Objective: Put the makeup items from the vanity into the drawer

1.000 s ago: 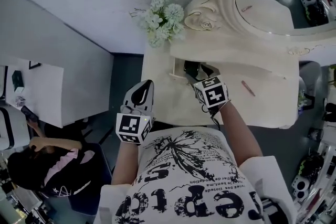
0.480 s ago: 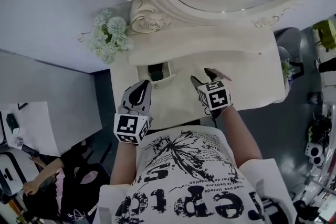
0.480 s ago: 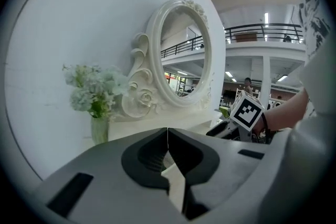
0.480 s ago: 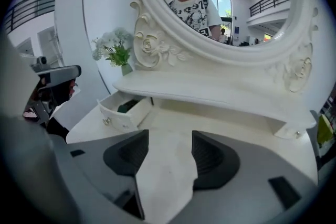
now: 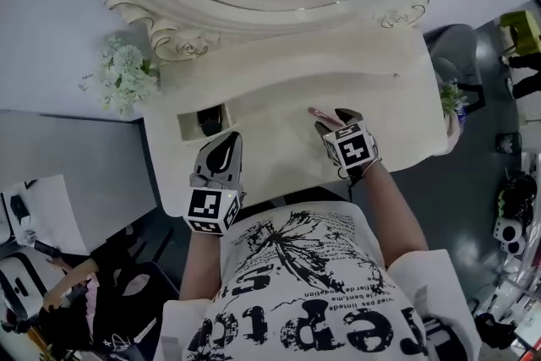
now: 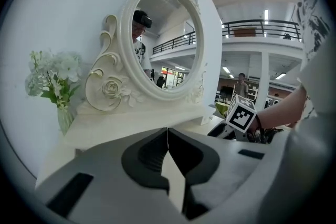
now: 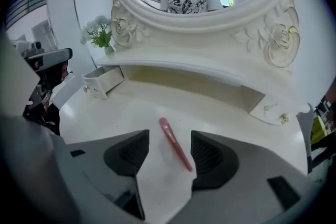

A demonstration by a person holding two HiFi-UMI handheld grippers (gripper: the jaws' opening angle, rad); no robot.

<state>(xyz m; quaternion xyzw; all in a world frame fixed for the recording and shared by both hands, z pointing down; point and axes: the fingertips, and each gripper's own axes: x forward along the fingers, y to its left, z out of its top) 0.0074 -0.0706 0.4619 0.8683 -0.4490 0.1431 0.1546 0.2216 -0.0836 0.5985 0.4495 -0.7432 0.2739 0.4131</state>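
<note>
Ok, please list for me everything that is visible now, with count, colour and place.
vanity: one, cream, in front of the person
mirror: one, oval, cream carved frame, at the vanity's back
flowers: one bunch, white and green, vanity's left end
drawer: one, cream, pulled open, near the flowers
dark item: one, inside the drawer, kind unclear
pink stick: one, lying on the vanity top
left tongs: shut, empty, near the drawer
right tongs: open, the pink stick between them, not gripped
</note>
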